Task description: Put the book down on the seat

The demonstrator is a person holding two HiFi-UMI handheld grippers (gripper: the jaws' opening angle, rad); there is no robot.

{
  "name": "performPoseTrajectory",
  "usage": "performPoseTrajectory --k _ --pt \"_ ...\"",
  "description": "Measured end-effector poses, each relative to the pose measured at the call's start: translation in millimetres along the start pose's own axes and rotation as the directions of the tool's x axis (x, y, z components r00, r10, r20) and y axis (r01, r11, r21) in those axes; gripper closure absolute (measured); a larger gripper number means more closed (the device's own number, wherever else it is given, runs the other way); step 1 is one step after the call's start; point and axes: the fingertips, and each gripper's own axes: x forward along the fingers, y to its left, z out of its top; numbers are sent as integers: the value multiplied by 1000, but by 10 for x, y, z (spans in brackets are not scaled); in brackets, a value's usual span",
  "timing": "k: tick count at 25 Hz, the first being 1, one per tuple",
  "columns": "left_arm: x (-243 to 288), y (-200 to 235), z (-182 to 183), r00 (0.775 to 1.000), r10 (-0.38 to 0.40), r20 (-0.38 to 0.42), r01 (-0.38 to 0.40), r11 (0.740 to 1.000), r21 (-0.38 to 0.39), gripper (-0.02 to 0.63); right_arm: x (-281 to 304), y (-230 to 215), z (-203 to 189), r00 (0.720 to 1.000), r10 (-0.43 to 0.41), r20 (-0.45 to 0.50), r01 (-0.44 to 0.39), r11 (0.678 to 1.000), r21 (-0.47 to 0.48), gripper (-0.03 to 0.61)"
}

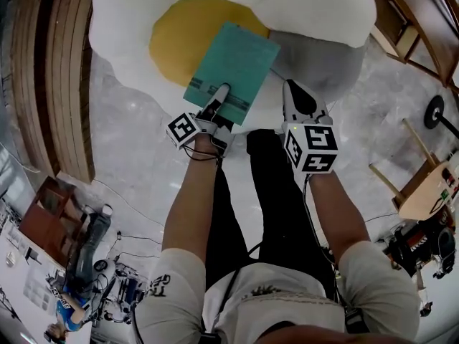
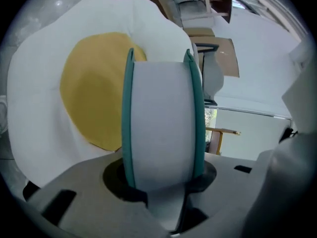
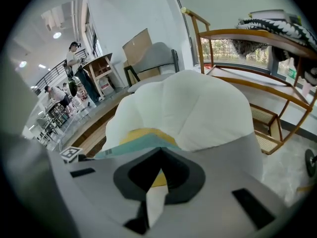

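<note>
Teal book [image 1: 233,67] clamped in left gripper [image 1: 221,96] over puffy egg-shaped seat [image 1: 301,6]; right gripper [image 1: 297,93] apparently closed.

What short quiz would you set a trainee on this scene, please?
1. Fill in: the thin teal book is gripped by the ___ claw.
2. True or false: the right claw holds nothing.
3. On the white egg-shaped cushion seat, the middle patch is: A yellow, B red, C blue.

Key: 1 left; the left claw is clamped on the book's near edge. 2 true. 3 A.
</note>
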Motion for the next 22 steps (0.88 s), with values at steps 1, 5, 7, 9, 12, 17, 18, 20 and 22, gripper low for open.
performPoseTrajectory --k 1,5,7,9,12,17,18,20,22 --pt "-5 48 41 1000 -5 12 5 1000 -13 443 24 5 22 1000 2 2 -2 1000 -4 551" --pt "-27 228 213 998 -16 63 19 999 -48 443 149 78 89 1000 11 -2 -11 999 -36 551" --pt "-11 338 268 997 -8 70 13 997 -70 443 231 122 106 1000 17 -6 -18 999 -49 551" --pt "17 458 268 998 16 57 -11 996 -85 443 296 141 112 1000 22 -10 -23 998 -53 551" --pt "36 555 195 999 27 35 -24 996 -85 443 337 139 93 1000 26 -16 -27 998 -59 551" --pt "-7 816 223 991 130 39 -129 991 -26 420 430 162 33 999 40 -30 -42 997 -69 551" --pt "-26 868 250 987 153 47 -153 988 -8 405 450 180 18 999 42 -34 -44 997 -71 551" --pt "-78 935 317 982 170 77 -171 985 -4 358 475 223 1 998 43 -40 -46 996 -75 551" --pt "-147 989 393 977 182 111 -181 983 -14 320 479 282 8 998 44 -40 -47 995 -85 551"
